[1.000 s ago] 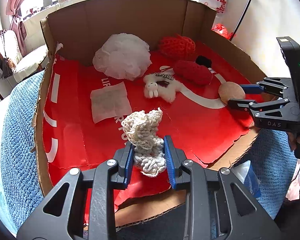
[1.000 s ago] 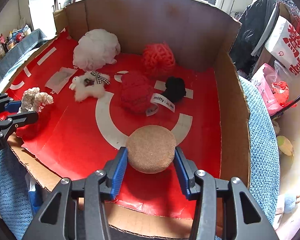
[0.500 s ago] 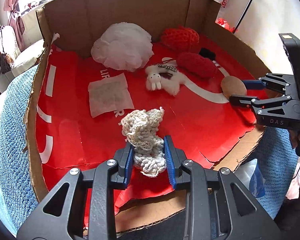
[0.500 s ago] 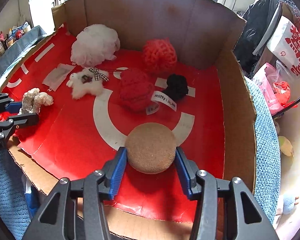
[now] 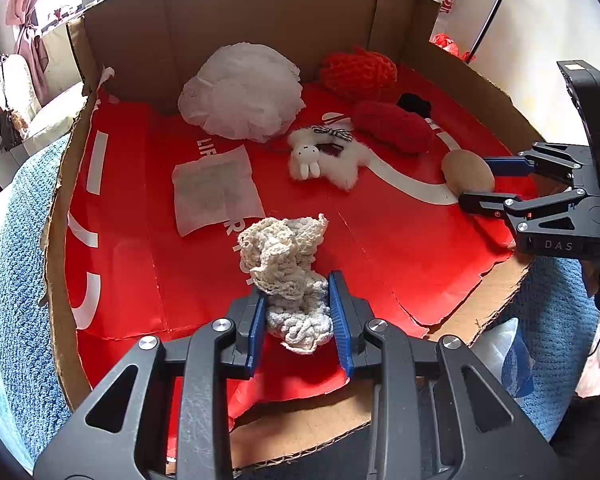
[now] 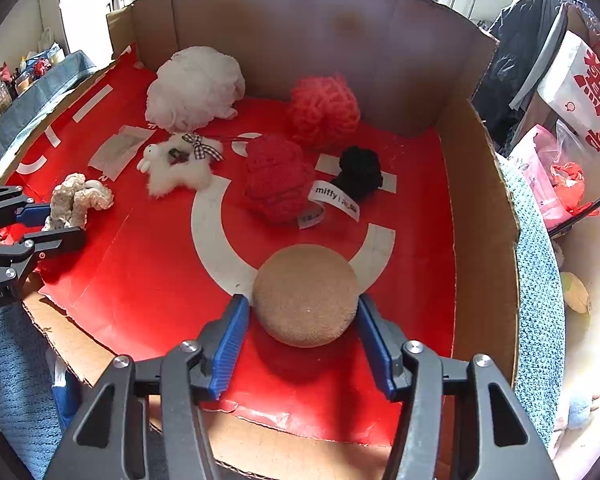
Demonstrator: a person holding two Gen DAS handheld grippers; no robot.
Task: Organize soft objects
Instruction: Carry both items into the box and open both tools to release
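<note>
The cream crocheted piece sits crumpled near the front edge of the red liner, left of centre, its lower part pinched between the blue fingers of the left gripper, which stand narrow and press into the yarn from both sides. In the right wrist view the same piece shows at the liner's left edge, with the left gripper reaching in from outside the box.

The tan round sponge lies on the liner near the front edge, right of centre, on the white ring printed there. The right gripper straddles it; its jaws are opening, the sponge is between them, and a thin gap shows between the left finger and the sponge's side, while on the right I cannot tell whether the pad is off it. From the left wrist view the sponge rests at the liner's right side with the right gripper around it.

Farther back, a small white plush rabbit with a checked bow lies in the middle. Just right of it is a dark red knitted bundle with a white label, and a black fuzzy piece beside that. Toward the back wall of the cardboard box stand a white mesh pouf at the left and an orange-red yarn ball nearer the right corner. A flat white sachet lies left of the rabbit.

The box rests on a blue textured cover.
</note>
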